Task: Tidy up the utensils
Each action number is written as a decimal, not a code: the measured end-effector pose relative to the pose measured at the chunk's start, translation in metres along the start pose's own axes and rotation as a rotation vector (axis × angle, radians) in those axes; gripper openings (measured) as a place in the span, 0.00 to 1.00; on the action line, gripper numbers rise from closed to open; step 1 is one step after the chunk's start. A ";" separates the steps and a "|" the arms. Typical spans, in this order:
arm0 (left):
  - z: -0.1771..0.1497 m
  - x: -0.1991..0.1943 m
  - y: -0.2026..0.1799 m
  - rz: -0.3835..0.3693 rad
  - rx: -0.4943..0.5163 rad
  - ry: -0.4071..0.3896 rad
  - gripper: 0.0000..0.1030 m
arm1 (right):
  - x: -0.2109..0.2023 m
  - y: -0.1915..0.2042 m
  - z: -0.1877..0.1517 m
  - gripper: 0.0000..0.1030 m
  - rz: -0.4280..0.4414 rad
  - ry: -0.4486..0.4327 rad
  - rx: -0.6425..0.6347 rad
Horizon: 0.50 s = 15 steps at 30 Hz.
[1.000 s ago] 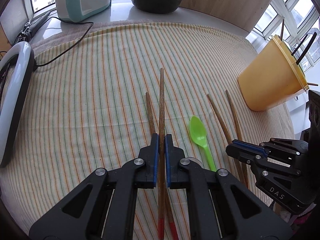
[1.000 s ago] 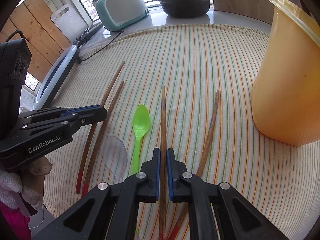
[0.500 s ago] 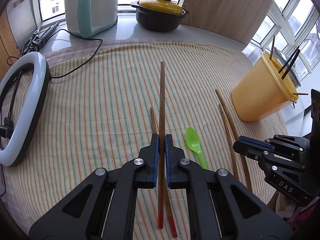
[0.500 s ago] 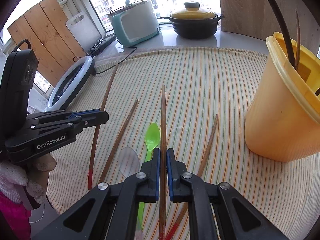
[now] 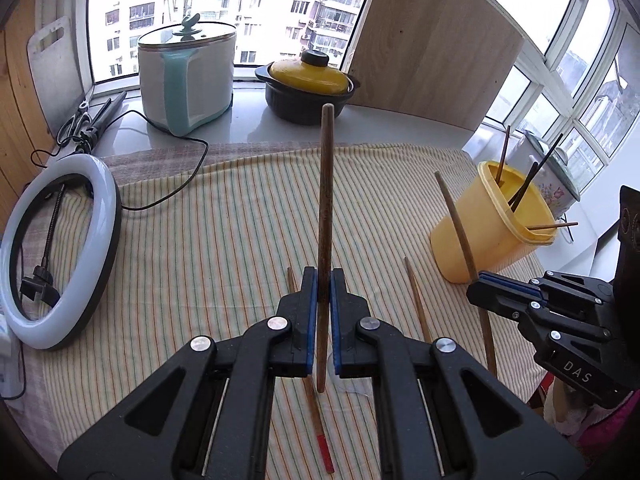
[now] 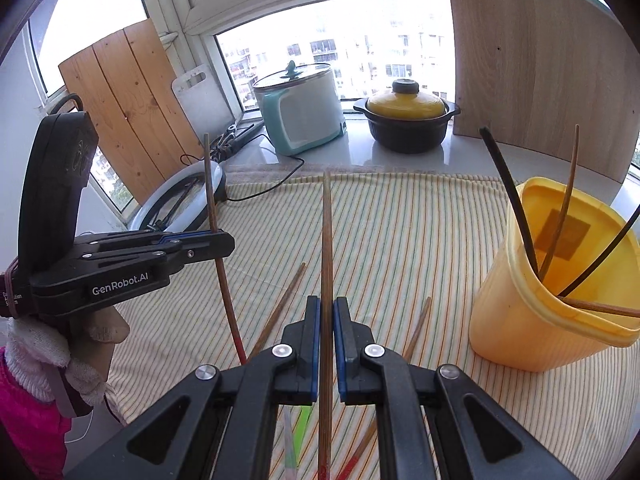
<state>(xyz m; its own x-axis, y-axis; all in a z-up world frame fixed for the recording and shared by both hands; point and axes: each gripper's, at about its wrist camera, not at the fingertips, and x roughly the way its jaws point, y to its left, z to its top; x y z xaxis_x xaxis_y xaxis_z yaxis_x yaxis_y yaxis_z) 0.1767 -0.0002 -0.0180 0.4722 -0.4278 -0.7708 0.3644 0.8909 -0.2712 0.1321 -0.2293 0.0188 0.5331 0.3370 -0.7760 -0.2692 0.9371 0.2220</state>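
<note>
My left gripper (image 5: pixel 324 274) is shut on a long wooden chopstick (image 5: pixel 325 184), held off the striped cloth (image 5: pixel 224 240) and pointing away. To its right, my right gripper (image 5: pixel 476 286) is shut on a second wooden chopstick (image 5: pixel 456 220), also lifted. In the right wrist view that chopstick (image 6: pixel 327 240) runs between the right gripper (image 6: pixel 327 302) jaws, with the left gripper (image 6: pixel 226 240) at the left. Two more chopsticks (image 6: pixel 280 312) (image 6: pixel 418 328) lie on the cloth. A green spoon (image 6: pixel 302 420) peeks out below. The yellow cup (image 6: pixel 520 320) holds several sticks.
A ring light (image 5: pixel 100 216) with its cable lies at the cloth's left edge. A rice cooker (image 5: pixel 188 80) and a black pot with yellow lid (image 5: pixel 308 92) stand on the sill behind. A wooden panel (image 5: pixel 432 60) rises behind the cup. A person's gloved hand (image 6: pixel 80 352) holds the left gripper.
Both grippers have risen, each lifting its chopstick off the cloth. The views now take in the window and sill, and the cup sits farther below.
</note>
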 end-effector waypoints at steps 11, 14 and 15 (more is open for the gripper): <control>0.021 -0.031 -0.023 -0.019 0.042 -0.080 0.04 | -0.053 -0.011 0.021 0.04 0.030 -0.132 0.020; 0.027 -0.040 -0.030 -0.032 0.051 -0.101 0.04 | -0.071 -0.013 0.027 0.04 0.029 -0.181 0.020; 0.029 -0.042 -0.033 -0.036 0.054 -0.108 0.04 | -0.075 -0.014 0.029 0.04 0.024 -0.196 0.018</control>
<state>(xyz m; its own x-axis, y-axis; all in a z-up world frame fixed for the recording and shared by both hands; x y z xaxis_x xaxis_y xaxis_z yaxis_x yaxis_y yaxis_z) 0.1681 -0.0161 0.0404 0.5406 -0.4761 -0.6936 0.4242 0.8662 -0.2640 0.1188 -0.2657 0.0910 0.6733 0.3689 -0.6407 -0.2701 0.9295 0.2513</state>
